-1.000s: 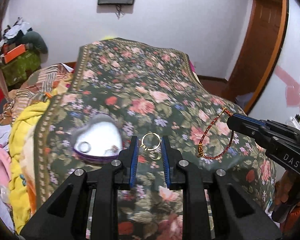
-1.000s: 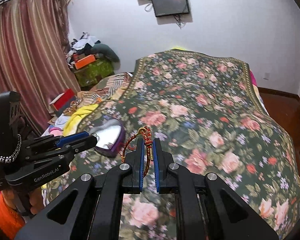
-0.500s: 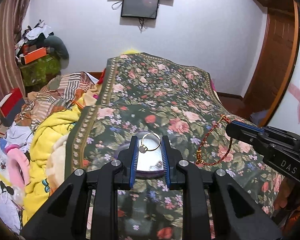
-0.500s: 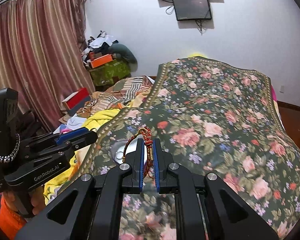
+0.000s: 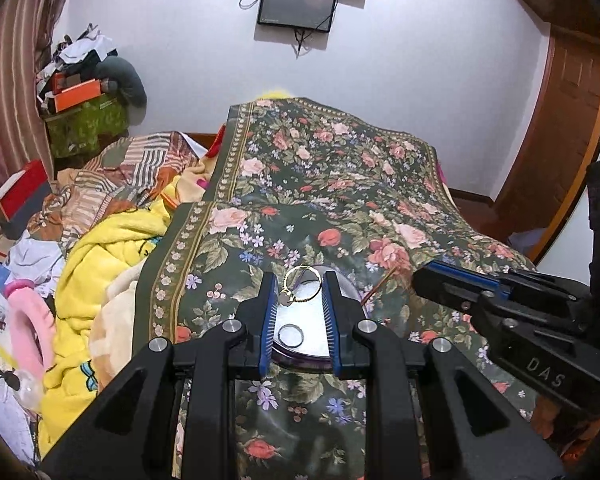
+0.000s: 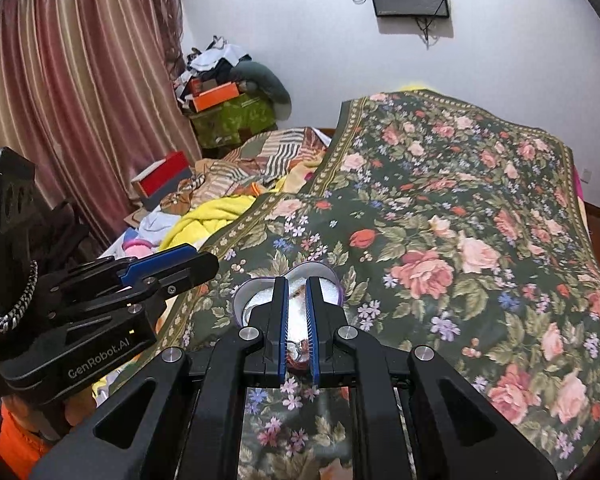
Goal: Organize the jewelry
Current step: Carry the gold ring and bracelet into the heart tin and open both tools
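My left gripper [image 5: 299, 286] is shut on a gold ring [image 5: 302, 290] and holds it above the heart-shaped box [image 5: 304, 336], which has a purple rim and a white inside. A silver ring [image 5: 291, 335] lies in the box. My right gripper [image 6: 296, 294] hovers over the same box [image 6: 252, 304]; its jaws stand narrowly apart. The red bracelet [image 6: 298, 362] hangs low between its fingers, and a short piece of it [image 5: 376, 286] shows in the left wrist view. The right gripper also shows at the right of the left wrist view [image 5: 432, 284].
The box sits on a floral bedspread [image 6: 440, 240]. Yellow and striped blankets [image 5: 100, 248] are heaped on the left. A pile of boxes and clothes [image 6: 224, 96] stands by the curtain [image 6: 80, 92]. A wooden door [image 5: 560, 128] is at the right.
Both grippers moved in over the heart-shaped box. The bracelet slid from the right gripper's tips down between its fingers. The gold ring stays held in the left gripper.
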### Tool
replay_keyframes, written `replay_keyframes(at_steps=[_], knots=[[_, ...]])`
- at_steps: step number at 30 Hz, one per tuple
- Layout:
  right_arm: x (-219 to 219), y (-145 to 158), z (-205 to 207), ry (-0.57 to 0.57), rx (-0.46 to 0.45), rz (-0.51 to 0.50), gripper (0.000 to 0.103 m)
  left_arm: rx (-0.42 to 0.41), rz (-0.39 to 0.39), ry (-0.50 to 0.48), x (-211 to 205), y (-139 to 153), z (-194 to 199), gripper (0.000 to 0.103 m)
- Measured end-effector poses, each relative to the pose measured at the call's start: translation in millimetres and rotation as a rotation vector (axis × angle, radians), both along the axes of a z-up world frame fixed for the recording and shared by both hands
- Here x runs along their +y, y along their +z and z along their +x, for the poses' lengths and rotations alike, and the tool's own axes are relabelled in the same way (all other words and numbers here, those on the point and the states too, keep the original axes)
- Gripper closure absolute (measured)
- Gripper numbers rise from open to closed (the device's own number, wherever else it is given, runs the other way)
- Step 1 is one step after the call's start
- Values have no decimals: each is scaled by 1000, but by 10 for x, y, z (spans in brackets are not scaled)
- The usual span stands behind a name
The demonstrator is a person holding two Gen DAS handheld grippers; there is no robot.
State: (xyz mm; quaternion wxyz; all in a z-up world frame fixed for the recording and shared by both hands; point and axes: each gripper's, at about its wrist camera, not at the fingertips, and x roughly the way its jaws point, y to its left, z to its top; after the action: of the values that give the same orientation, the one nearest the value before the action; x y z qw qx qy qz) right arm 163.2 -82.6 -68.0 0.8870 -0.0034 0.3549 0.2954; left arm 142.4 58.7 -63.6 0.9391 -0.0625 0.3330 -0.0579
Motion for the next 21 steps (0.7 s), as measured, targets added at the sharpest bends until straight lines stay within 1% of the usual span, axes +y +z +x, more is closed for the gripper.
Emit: replay_keyframes(at_steps=[8, 13, 17, 21], knots=[[95, -169, 144, 7, 31, -21, 96, 38, -15, -5, 53, -189, 170, 82], [24, -232, 175, -13, 40, -48, 96, 75, -5, -29, -19, -336, 264, 82], [-53, -258, 194, -33, 52, -47, 96, 104, 3, -45, -92, -439, 318, 82], [-110, -262, 176, -39, 55, -61, 96, 118, 15, -57, -149, -477, 331, 82]])
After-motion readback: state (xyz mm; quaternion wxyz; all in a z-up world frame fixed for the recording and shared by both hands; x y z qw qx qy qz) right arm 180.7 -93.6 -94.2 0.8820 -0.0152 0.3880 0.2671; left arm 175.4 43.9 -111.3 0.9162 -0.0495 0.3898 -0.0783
